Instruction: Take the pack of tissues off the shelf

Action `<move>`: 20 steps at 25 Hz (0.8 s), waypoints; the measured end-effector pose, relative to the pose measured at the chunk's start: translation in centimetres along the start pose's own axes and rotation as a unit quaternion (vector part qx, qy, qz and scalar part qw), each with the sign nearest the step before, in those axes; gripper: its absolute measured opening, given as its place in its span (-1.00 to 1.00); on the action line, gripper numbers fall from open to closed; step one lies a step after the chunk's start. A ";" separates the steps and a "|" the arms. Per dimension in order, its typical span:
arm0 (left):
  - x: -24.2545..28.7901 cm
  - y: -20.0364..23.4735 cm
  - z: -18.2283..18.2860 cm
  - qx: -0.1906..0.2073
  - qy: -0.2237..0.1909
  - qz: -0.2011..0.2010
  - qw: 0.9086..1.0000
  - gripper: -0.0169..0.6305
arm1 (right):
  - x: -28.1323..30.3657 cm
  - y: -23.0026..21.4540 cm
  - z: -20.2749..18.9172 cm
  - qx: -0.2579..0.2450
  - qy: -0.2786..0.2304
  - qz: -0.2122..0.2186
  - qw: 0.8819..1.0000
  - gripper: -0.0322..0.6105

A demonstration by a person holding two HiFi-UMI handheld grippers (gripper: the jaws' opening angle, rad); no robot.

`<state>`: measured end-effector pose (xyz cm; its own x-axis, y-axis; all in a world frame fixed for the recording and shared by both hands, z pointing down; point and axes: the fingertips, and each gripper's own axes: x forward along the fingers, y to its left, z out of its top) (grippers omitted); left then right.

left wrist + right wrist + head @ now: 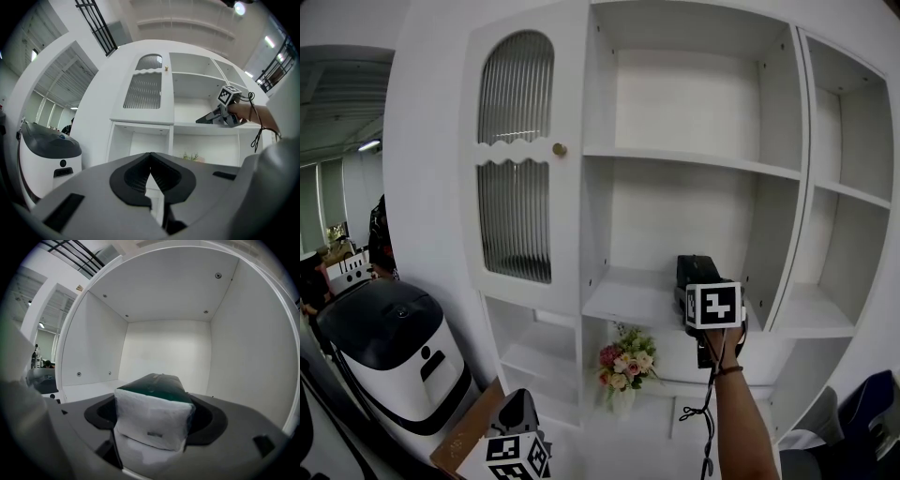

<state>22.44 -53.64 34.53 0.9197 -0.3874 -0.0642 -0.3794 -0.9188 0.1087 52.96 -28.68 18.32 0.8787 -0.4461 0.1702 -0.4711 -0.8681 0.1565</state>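
Observation:
The pack of tissues (153, 420), white-wrapped with a dark green top, sits between the jaws of my right gripper (155, 414) in the right gripper view, and both pads press its sides. This gripper is shut on it, inside the middle shelf compartment (623, 298) of the white cabinet. In the head view the right gripper (697, 274) reaches onto that shelf and hides the pack. My left gripper (150, 186) hangs low near the view's bottom edge, jaws shut with nothing between them; its marker cube shows in the head view (517, 452).
A ribbed-glass cabinet door (516, 159) with a small knob closes the compartment left of the shelf. A vase of flowers (624, 367) stands on the shelf below. A white and black machine (394, 352) and a wooden table corner (464, 433) are at lower left.

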 end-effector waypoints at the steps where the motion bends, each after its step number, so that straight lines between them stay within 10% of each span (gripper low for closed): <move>1: -0.1 -0.1 0.1 0.002 0.000 0.000 1.000 -0.91 | -0.1 0.0 0.0 -0.004 -0.005 0.000 1.000 0.39; 20: -2.7 -2.2 0.8 0.023 -0.003 -0.008 1.000 -0.91 | -4.3 -0.7 0.5 0.018 -0.062 0.011 0.998 0.37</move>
<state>20.69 -50.68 33.64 0.9253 -0.3723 -0.0719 -0.3684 -0.9276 0.0626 49.52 -26.25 16.97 0.8719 -0.4871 0.0507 -0.4895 -0.8639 0.1183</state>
